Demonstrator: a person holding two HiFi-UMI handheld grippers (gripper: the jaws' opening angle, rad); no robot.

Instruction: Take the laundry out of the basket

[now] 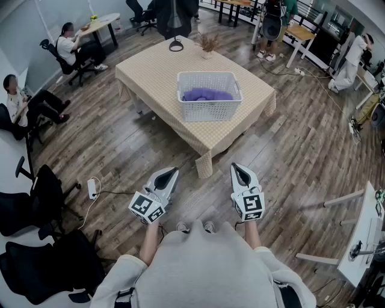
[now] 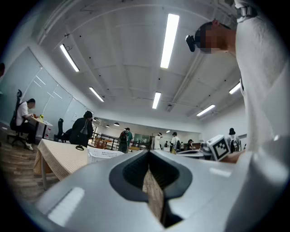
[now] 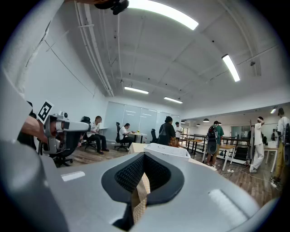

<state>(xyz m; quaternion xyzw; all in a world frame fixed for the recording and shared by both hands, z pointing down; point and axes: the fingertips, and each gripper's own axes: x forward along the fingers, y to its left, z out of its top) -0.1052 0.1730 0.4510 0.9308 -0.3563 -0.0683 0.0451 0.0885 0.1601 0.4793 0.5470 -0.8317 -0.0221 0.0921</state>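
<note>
Purple laundry (image 1: 206, 94) lies inside white basket (image 1: 209, 109).

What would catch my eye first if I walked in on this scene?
Probably the white basket on the checked table, with purple laundry lying inside it. Next come the two hand-held tools low in the head view, the left gripper and right gripper. Both are shut and empty, held over the wooden floor short of the table.

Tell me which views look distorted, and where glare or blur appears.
Head view: evenly lit, basket sharp, edges slightly curved. Left gripper view: strong fisheye, dark corners, glaring ceiling lights, left gripper soft up close. Right gripper view: same fisheye, one ceiling light blown out, right gripper soft too.
</note>
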